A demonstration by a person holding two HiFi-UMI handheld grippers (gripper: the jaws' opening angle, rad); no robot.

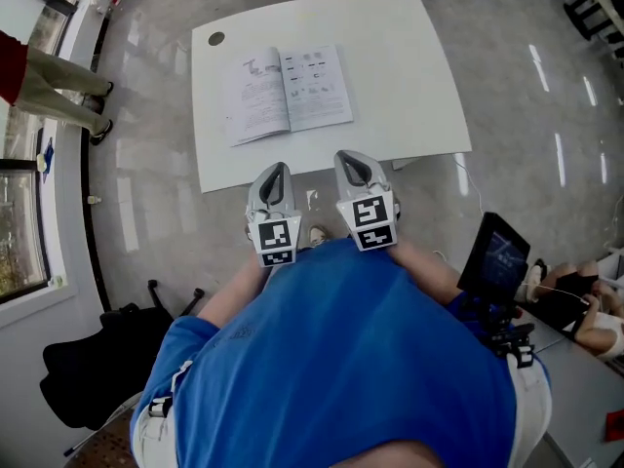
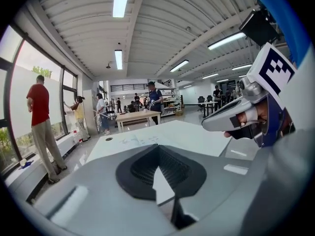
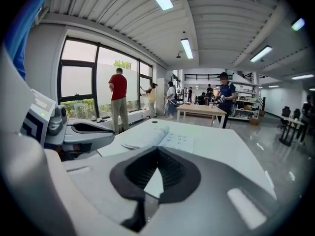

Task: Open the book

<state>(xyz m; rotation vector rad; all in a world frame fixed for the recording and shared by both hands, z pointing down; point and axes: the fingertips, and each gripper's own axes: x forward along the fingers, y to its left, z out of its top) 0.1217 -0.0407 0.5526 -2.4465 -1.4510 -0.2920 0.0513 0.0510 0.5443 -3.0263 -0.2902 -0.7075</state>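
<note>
The book [image 1: 288,91] lies open and flat on the white table [image 1: 400,57], its two printed pages facing up, left of the table's middle. Both grippers hang off the table's near edge, close to my chest, apart from the book. My left gripper [image 1: 276,170] is shut, its jaws meeting at the tip with nothing between them [image 2: 158,147]. My right gripper [image 1: 353,157] is likewise shut and empty [image 3: 157,149]. In the right gripper view the open book [image 3: 162,137] sits ahead on the tabletop, with the left gripper [image 3: 88,128] beside it.
A small dark round cap [image 1: 215,39] sits at the table's far left corner. A person in a red top [image 1: 24,71] stands by the windows at left. A black chair [image 1: 93,369] is behind me at left, a tablet on a stand [image 1: 495,256] at right.
</note>
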